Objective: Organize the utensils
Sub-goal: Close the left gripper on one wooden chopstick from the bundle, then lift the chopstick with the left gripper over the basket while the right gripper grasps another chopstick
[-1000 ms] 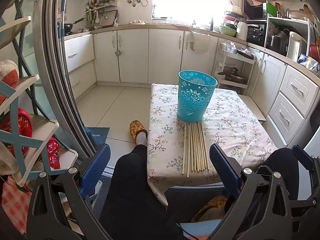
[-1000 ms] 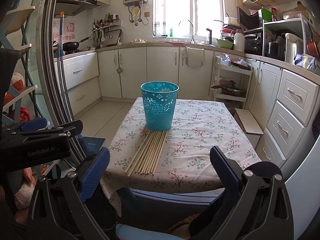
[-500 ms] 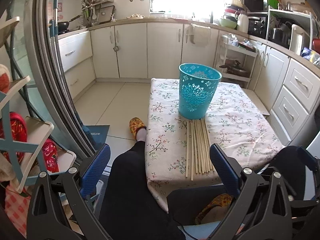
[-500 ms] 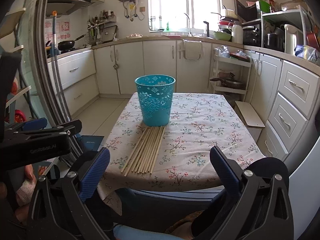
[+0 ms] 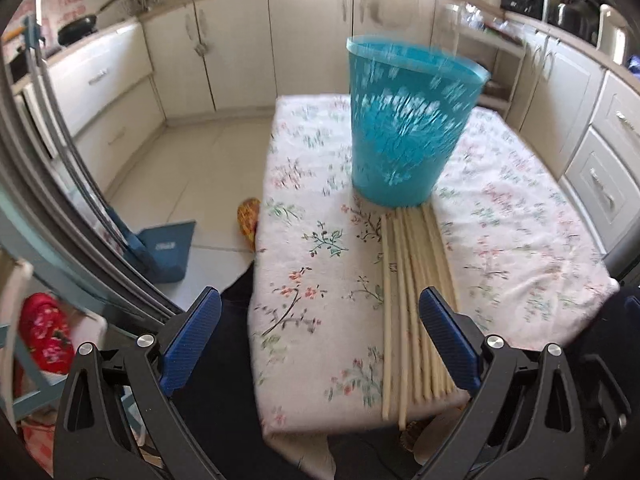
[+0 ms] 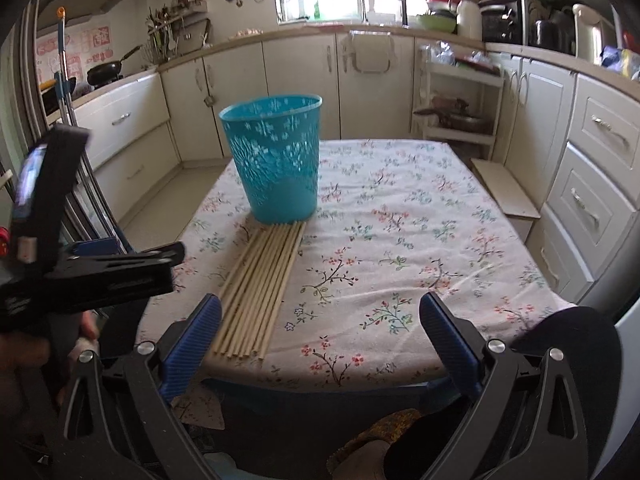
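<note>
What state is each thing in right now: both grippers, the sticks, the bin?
left gripper: open, empty, above the table's near edge.
right gripper: open, empty.
wooden sticks: flat side by side on the tablecloth, far ends at the bin's base.
blue bin: upright on the table.

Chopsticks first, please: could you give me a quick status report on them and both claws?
Both claws, left and right, open and empty. Chopsticks flat on tablecloth, far ends at the blue basket. Nothing in the way.
</note>
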Demonstrator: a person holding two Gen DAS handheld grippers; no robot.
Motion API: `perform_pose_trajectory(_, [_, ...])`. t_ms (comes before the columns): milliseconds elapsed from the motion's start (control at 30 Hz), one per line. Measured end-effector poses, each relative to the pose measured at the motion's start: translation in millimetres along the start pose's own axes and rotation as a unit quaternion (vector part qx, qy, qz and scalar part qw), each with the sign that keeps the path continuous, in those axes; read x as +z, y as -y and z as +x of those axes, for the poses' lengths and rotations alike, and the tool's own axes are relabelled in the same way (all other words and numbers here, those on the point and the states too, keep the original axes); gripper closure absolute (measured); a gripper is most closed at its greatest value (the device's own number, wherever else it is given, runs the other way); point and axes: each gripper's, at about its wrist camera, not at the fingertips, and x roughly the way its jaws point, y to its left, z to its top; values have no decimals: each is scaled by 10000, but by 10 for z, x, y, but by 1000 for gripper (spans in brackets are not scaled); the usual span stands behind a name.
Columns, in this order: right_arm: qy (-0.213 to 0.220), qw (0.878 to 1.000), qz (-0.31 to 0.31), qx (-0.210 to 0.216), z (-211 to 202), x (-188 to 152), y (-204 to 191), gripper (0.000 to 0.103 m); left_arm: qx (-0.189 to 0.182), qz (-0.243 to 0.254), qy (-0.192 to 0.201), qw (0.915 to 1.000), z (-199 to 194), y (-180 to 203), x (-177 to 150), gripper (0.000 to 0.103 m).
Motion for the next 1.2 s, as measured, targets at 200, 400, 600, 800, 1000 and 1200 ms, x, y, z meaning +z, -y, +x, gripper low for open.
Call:
perform_pose_trajectory(200, [-253,9988,291,303,406,-7,74,22,-4,95,-412,9991,543,135,104,15])
perform_pose_trajectory(400, [-429,9968,495,447,625,-50,138,22,40,209,-648,9977,882,194,173,23])
perform_pose_trajectory(600, [-607,9955,552,476,778,-67,185,22,67,366,-706,9968,1024,240,215,28])
perform_pose_trajectory(800, [-705,9948,535,511,846,-65,210,22,-1,563,-585,9967,1127,251,306,53])
perform_pose_trajectory(1000, [-683,9946,516,593,960,118,191,43,-284,795,-566,9948,1124,344,331,98])
perform_pose_trajectory(1200, [-906,9903,513,920,1280,258,69,71,-435,566,-623,9955,1108,228,347,98])
